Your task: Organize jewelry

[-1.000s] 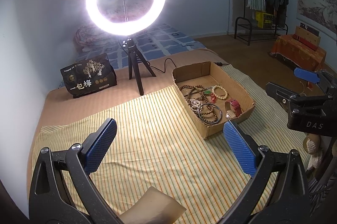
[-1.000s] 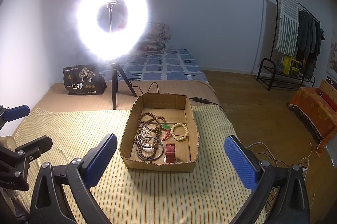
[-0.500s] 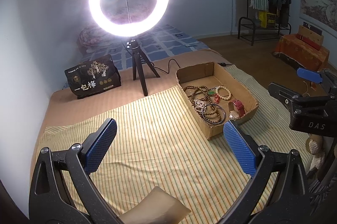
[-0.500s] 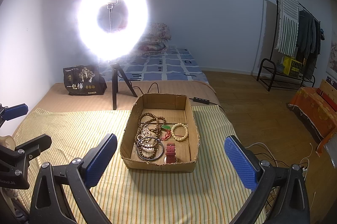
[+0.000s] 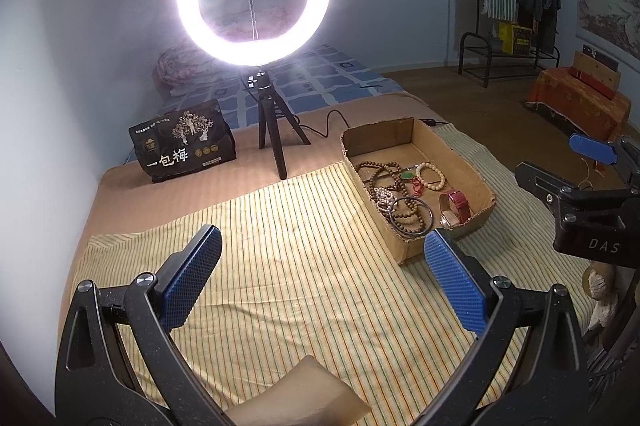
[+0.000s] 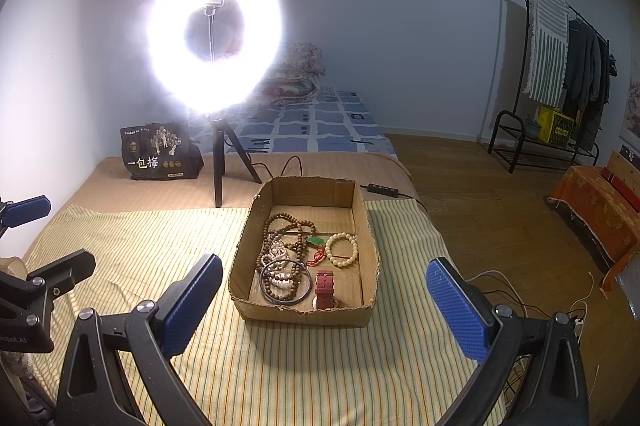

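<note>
A shallow cardboard box (image 6: 372,250) (image 5: 476,181) rests on the striped cloth and holds the jewelry. Inside lie brown bead strands (image 6: 288,226), a cream bead bracelet (image 6: 341,250) (image 5: 430,176), a green pendant on red cord (image 6: 316,241), a dark bangle (image 6: 285,282) (image 5: 412,222) and a red-strapped watch (image 6: 324,289) (image 5: 456,206). My right gripper (image 6: 324,310) hovers open just in front of the box. My left gripper (image 5: 322,280) is open over bare cloth, left of the box. Neither holds anything.
A lit ring light on a black tripod (image 5: 272,129) stands behind the cloth, its cable trailing toward the box. A black printed bag (image 5: 182,145) sits to its left. A bed (image 6: 316,129), clothes rack (image 6: 560,65) and orange-covered bench (image 6: 600,209) lie beyond.
The left wrist view has drifted slightly, so the box and ring light sit a little further right and higher. The right wrist view is almost unchanged. Both grippers stay open.
</note>
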Available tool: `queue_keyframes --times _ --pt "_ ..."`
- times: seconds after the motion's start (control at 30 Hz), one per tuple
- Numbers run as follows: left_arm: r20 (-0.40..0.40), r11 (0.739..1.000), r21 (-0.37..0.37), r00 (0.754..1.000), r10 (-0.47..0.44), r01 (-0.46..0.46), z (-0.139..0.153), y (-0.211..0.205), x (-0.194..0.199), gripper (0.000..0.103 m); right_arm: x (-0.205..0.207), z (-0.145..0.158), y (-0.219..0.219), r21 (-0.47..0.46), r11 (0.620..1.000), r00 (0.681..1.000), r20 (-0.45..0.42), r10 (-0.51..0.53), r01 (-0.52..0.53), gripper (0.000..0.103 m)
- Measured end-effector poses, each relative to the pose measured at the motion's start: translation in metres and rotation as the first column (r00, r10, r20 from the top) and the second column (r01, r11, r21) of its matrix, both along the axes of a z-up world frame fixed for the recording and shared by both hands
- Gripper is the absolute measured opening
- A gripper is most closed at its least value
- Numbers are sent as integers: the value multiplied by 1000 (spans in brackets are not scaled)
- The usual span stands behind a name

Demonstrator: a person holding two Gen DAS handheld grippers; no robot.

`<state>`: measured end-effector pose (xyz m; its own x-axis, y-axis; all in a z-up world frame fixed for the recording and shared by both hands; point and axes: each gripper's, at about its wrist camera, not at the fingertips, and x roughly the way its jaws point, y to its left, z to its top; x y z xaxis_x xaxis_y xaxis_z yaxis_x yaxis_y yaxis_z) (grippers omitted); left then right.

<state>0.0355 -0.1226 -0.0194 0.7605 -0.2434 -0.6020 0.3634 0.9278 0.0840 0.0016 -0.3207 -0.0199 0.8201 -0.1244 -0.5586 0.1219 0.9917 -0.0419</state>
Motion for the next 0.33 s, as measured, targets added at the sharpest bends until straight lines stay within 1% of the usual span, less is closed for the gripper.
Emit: queue_keyframes --times 0.17,0.33 --pt "0 1000 -1 1000 0 0 0 1 0 103 -2 -2 1 -3 1000 1000 -2 5 -5 103" --pt "22 1000 0 1000 13 -13 1 1 -2 103 -2 -4 0 -2 1000 1000 -8 8 -8 103"
